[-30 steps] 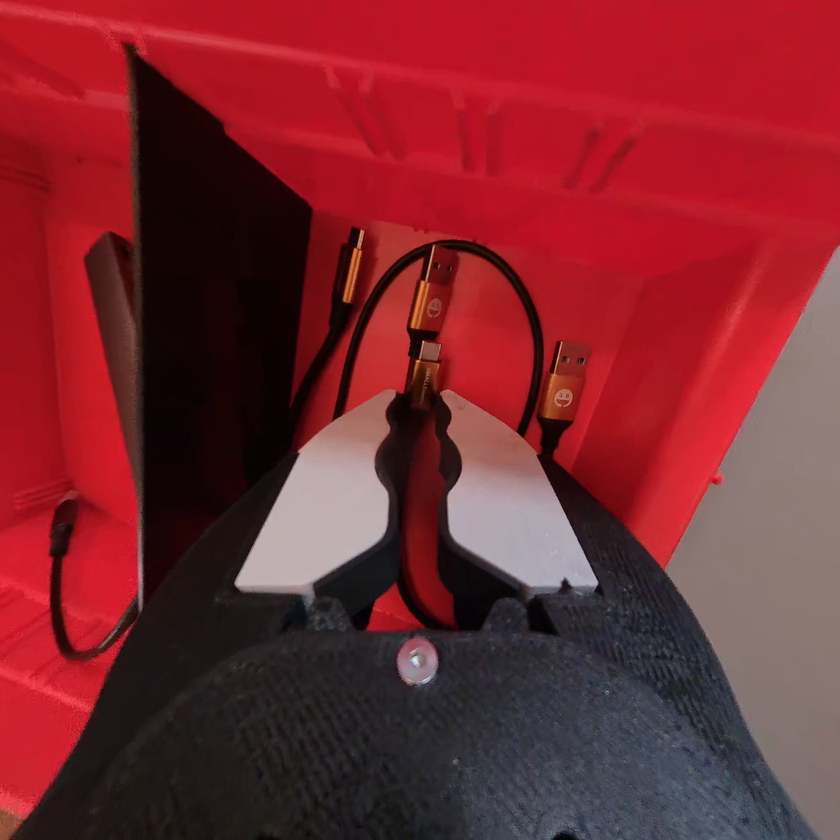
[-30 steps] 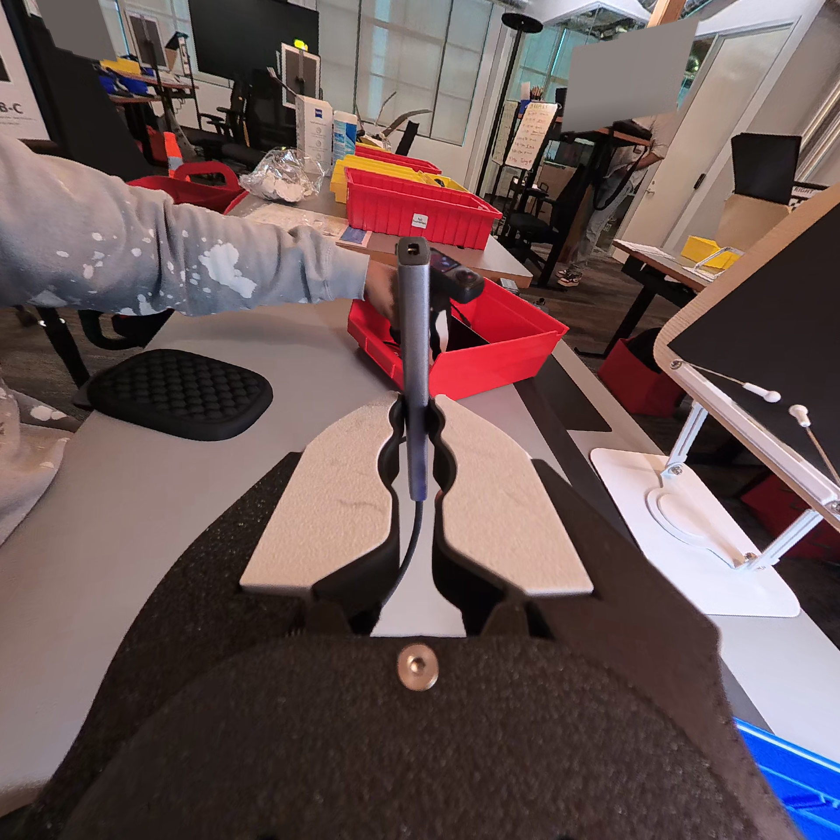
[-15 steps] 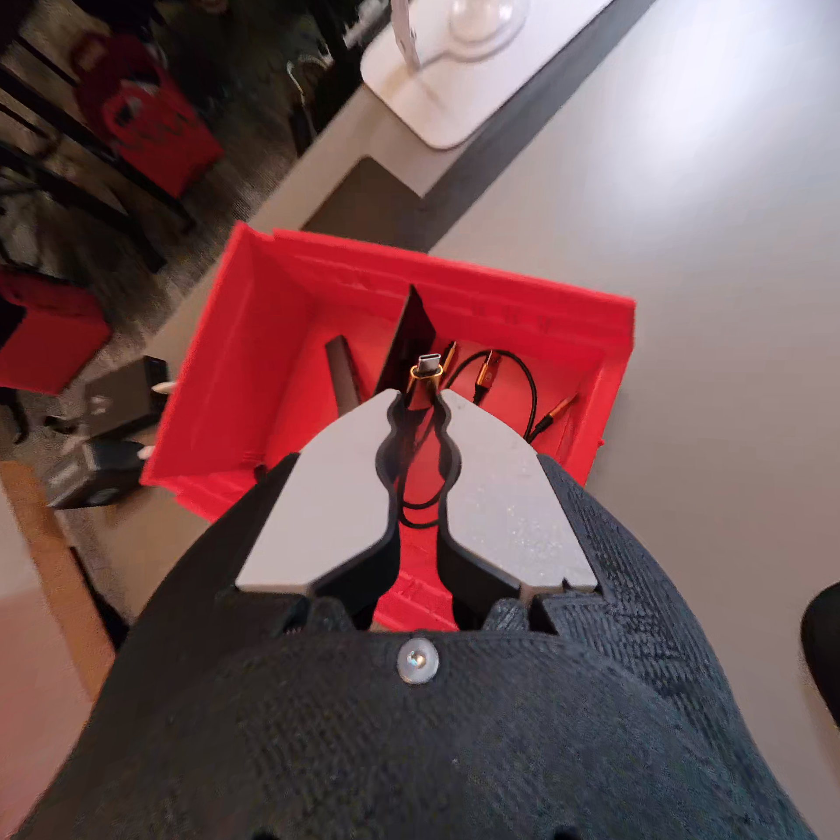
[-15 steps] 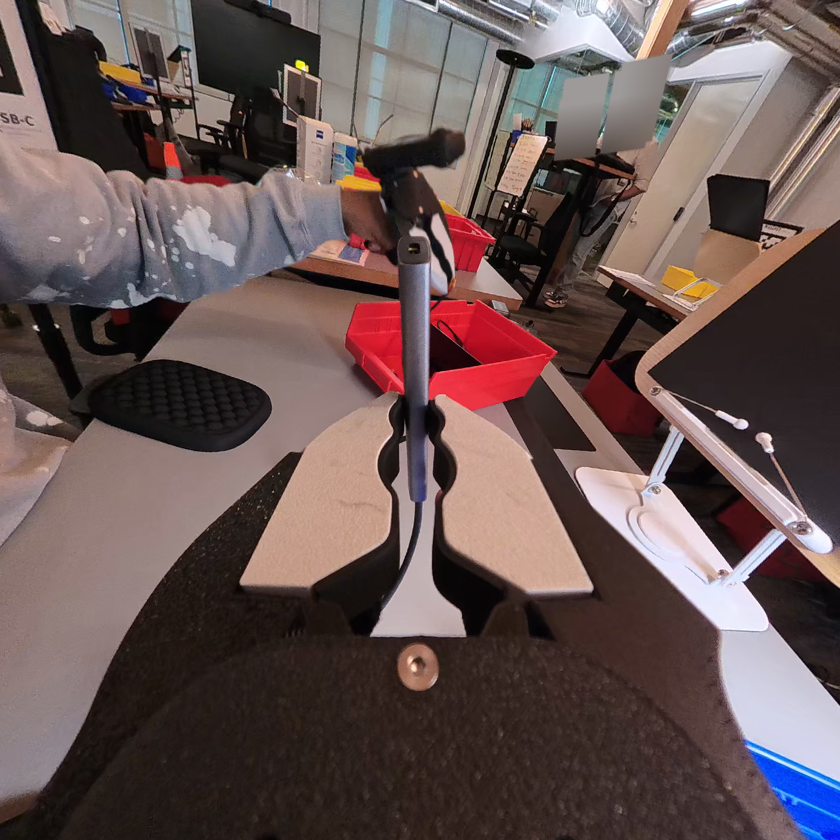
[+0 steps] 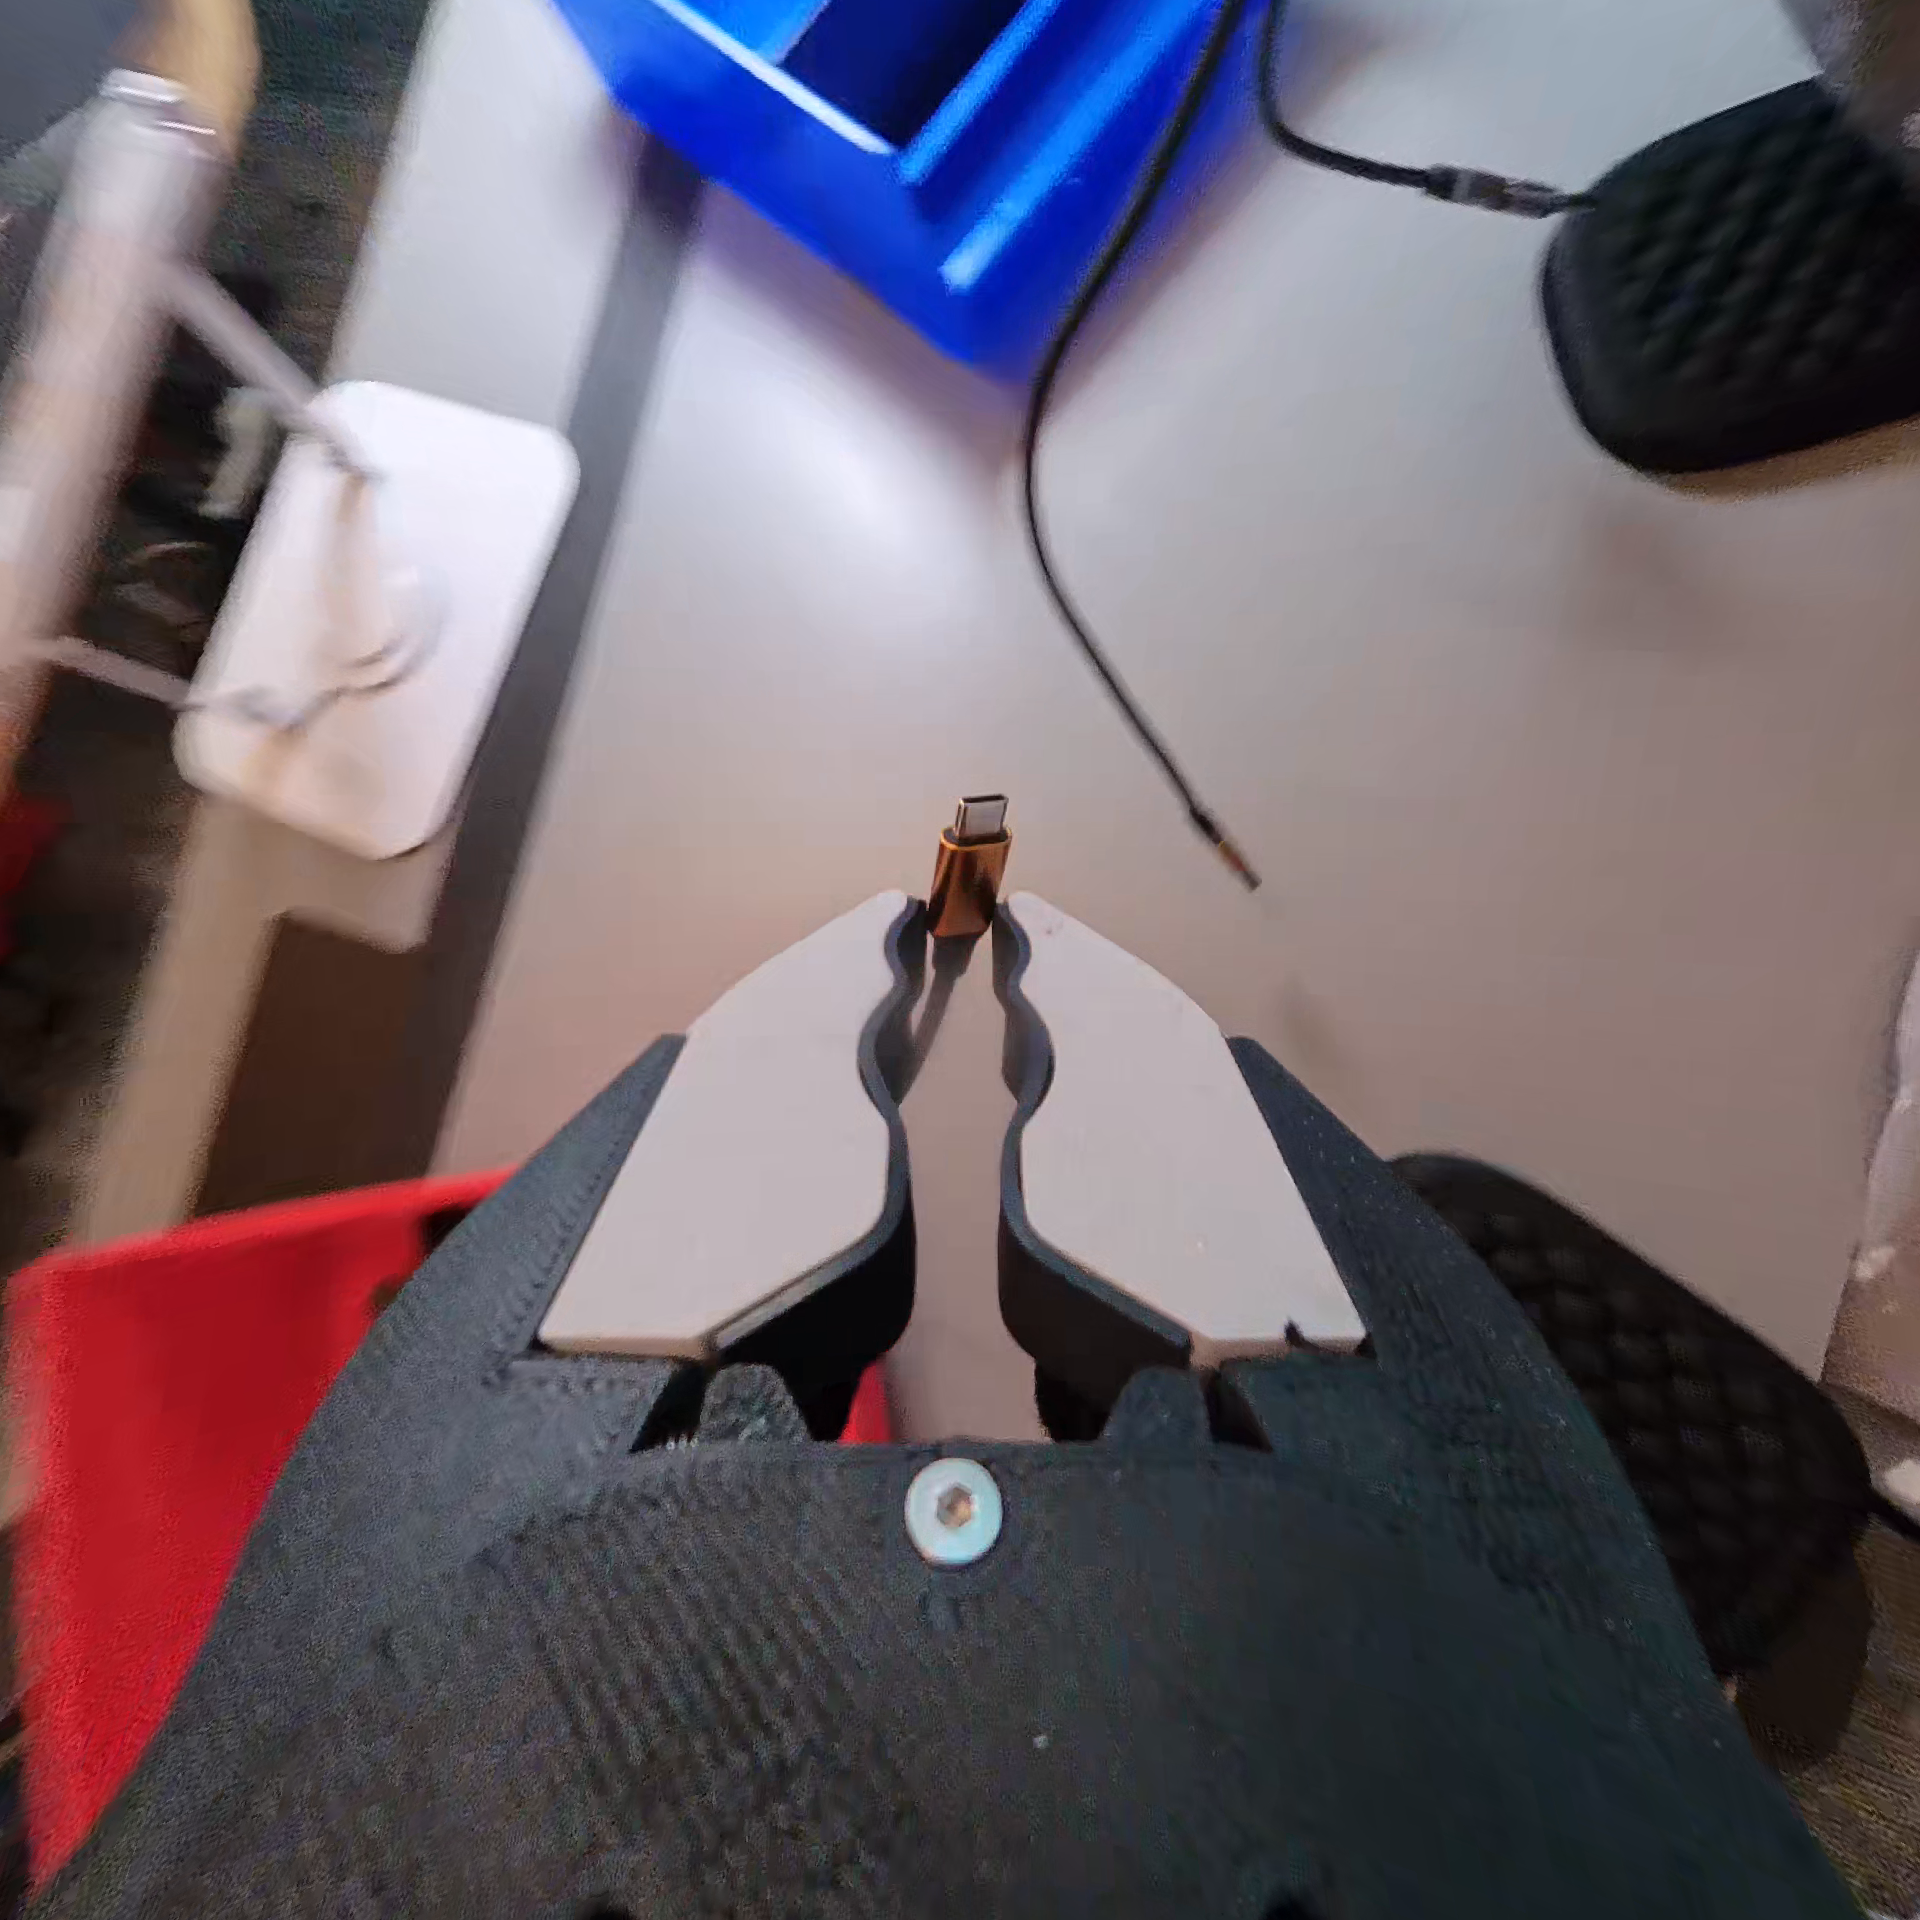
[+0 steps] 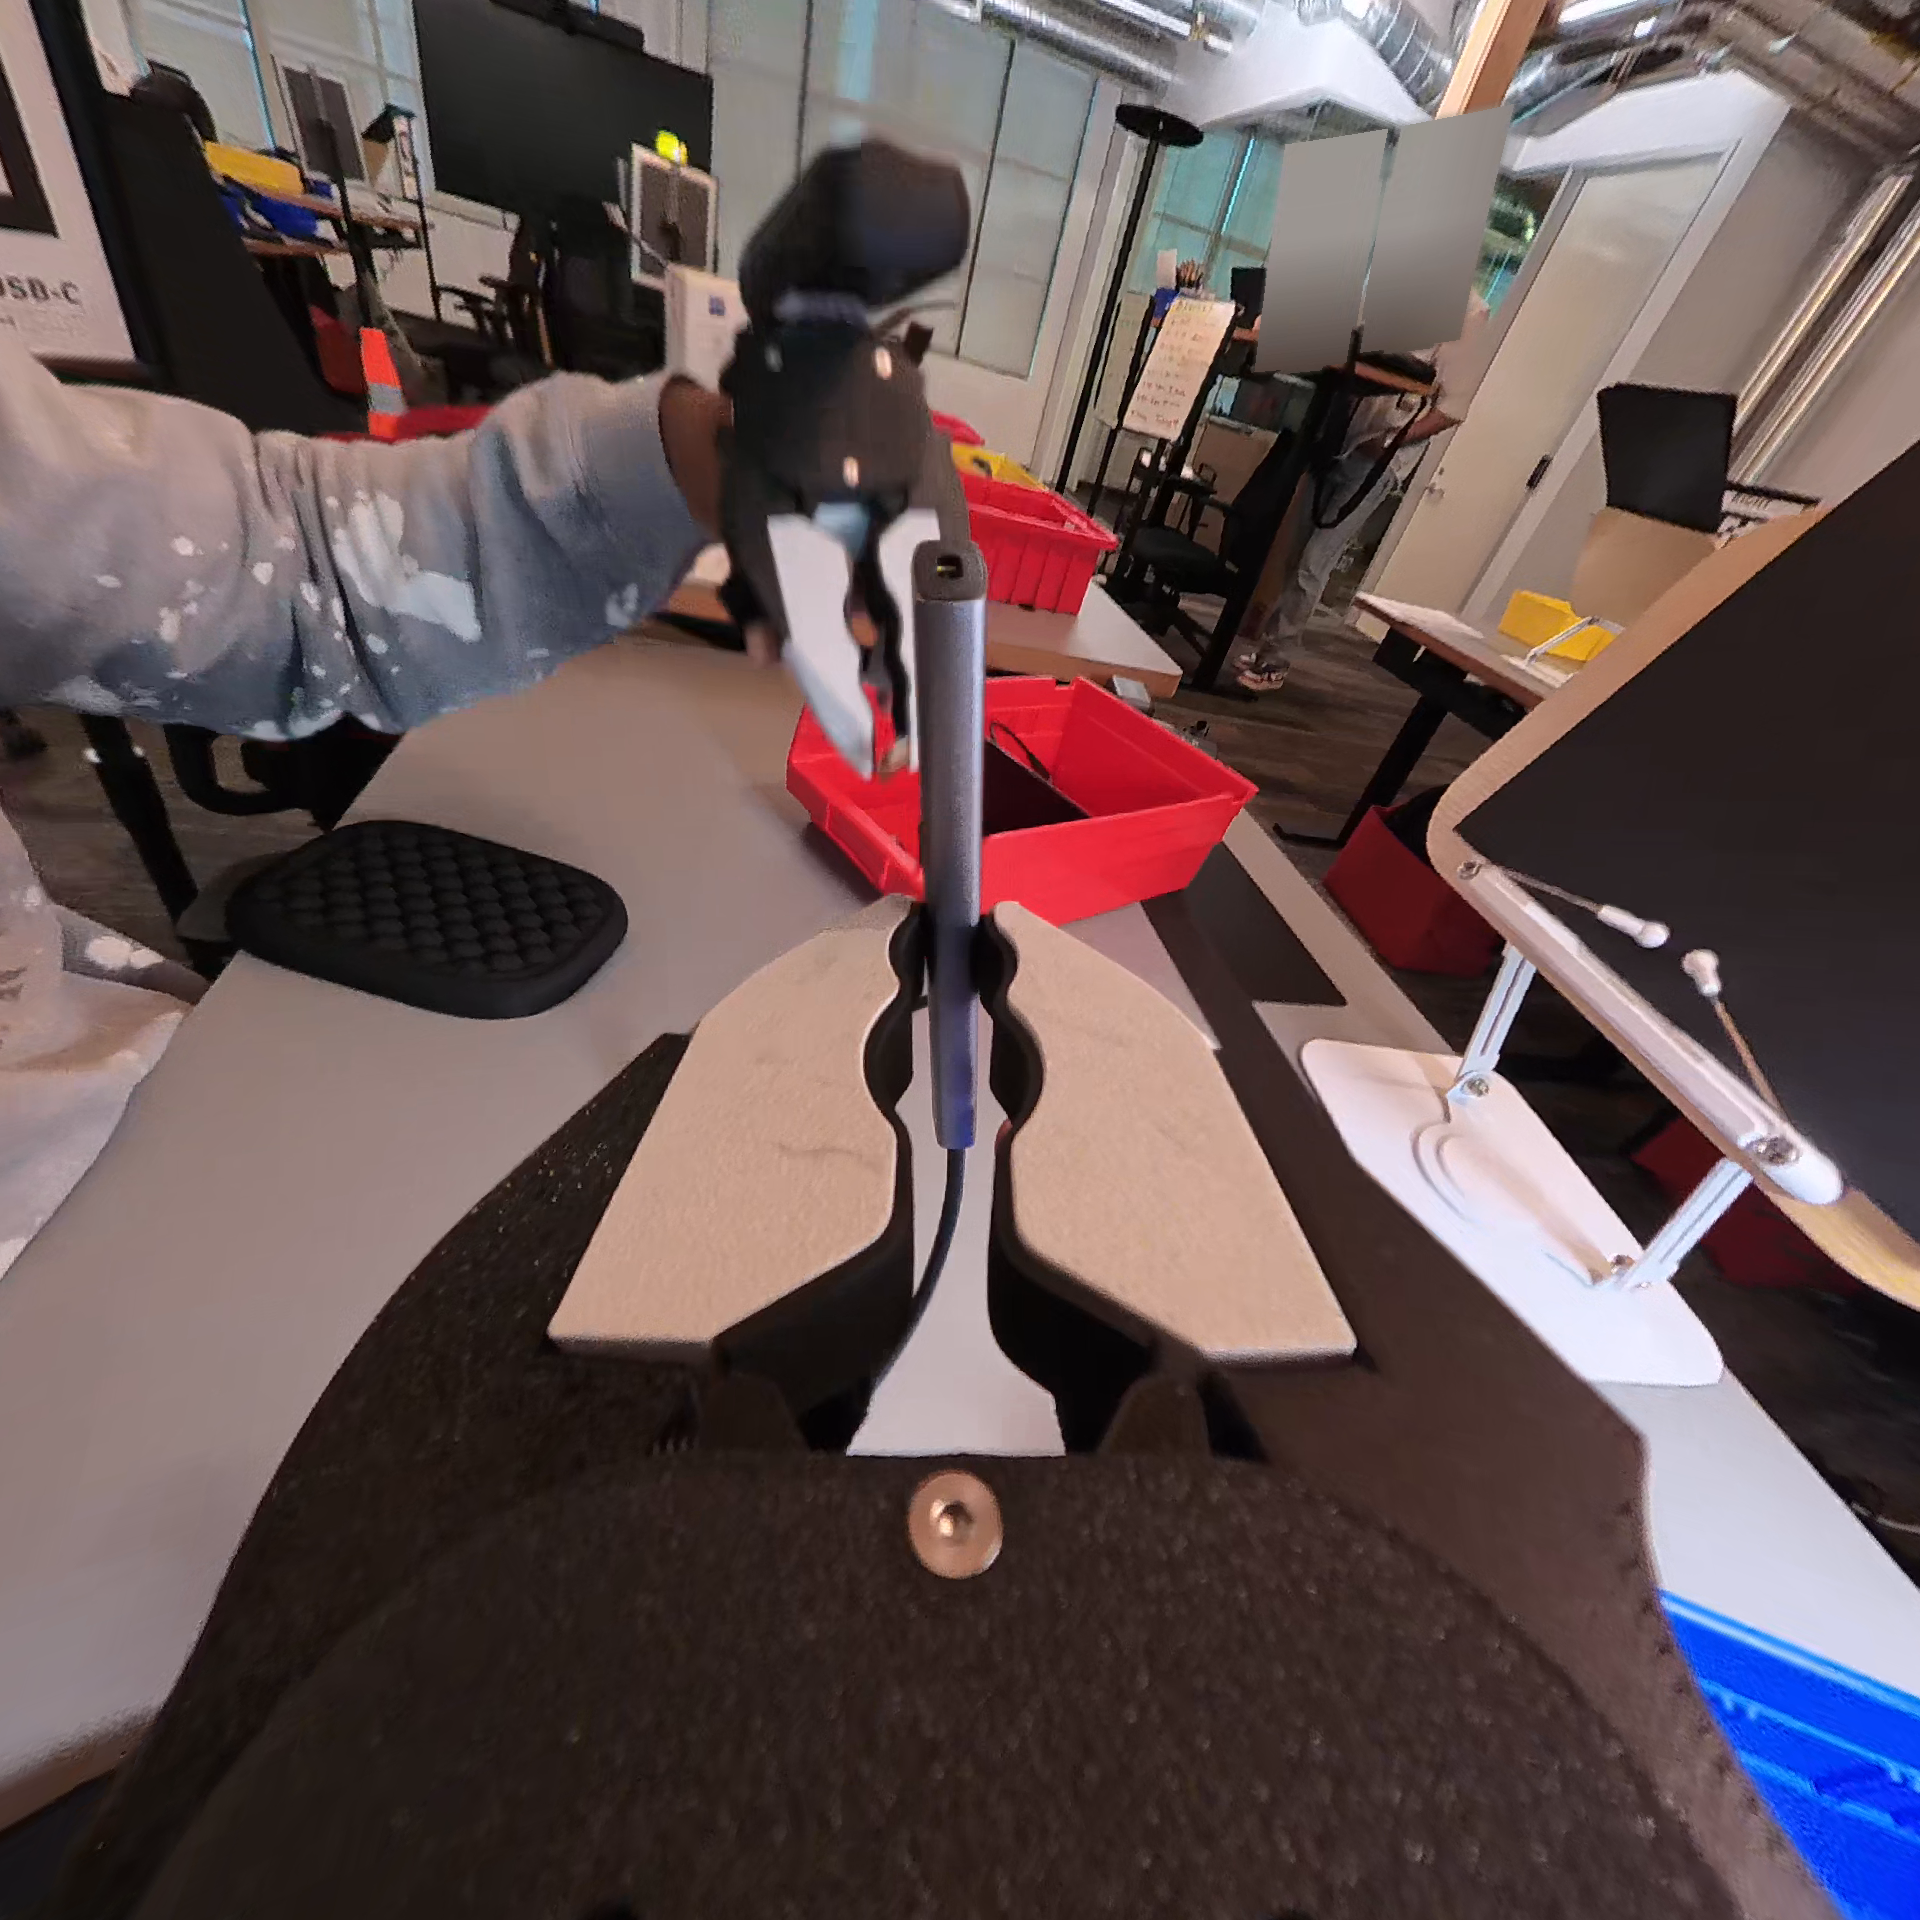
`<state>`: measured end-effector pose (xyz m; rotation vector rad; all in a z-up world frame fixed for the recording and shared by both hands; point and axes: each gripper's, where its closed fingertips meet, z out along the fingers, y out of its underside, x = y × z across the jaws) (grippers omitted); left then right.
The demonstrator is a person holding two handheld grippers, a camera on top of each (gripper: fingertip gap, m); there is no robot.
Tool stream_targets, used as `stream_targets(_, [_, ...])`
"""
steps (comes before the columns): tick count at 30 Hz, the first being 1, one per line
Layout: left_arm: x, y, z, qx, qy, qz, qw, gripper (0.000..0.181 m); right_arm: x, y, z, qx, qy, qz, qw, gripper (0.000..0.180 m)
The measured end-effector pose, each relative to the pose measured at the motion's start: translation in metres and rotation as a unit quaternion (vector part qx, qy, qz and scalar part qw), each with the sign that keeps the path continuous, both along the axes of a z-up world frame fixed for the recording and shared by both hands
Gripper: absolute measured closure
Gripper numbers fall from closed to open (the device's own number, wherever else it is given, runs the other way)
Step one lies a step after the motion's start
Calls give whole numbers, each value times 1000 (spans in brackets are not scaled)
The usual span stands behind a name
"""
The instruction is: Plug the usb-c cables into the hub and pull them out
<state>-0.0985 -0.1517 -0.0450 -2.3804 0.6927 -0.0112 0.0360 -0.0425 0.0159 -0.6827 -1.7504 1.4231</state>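
My left claw (image 5: 954, 909) pinches the plug (image 5: 971, 871), my right claw (image 6: 954, 925) clamps the hub (image 6: 948, 790); next, I judge, comes lining plug to port.

A long grey desk (image 6: 540, 790) is stretching back through an open office, with a dark wooden floor (image 6: 1340, 675) lying to its right. Tall glass windows (image 6: 1039, 208) are letting daylight in along the far wall, beside a large black wall screen (image 6: 561, 114). Exposed silver ducts (image 6: 1340, 26) are running under the ceiling. More desks and black office chairs (image 6: 1184, 540) are standing farther back.
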Motion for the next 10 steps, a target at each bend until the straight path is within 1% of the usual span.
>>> stream_targets(1, [12,11,-23,-7,-27,-14,1000,168,-1,2,-5,2,-11,-2,1000,171])
stream_targets(4, [37,41,-85,-16,-97,-30,995,168,-3,11,-20,5,-40,-12,999,170])
stream_targets(6, [48,55,-113,-22,-140,-31,989,168,-2,16,-28,4,-61,-13,998,170])
stream_targets(8, [50,66,-133,-24,-145,-29,989,168,1,21,-36,6,-81,-14,997,170])
stream_targets(10, [52,69,-147,-27,-125,-46,991,168,6,24,-41,2,-96,-8,995,170])
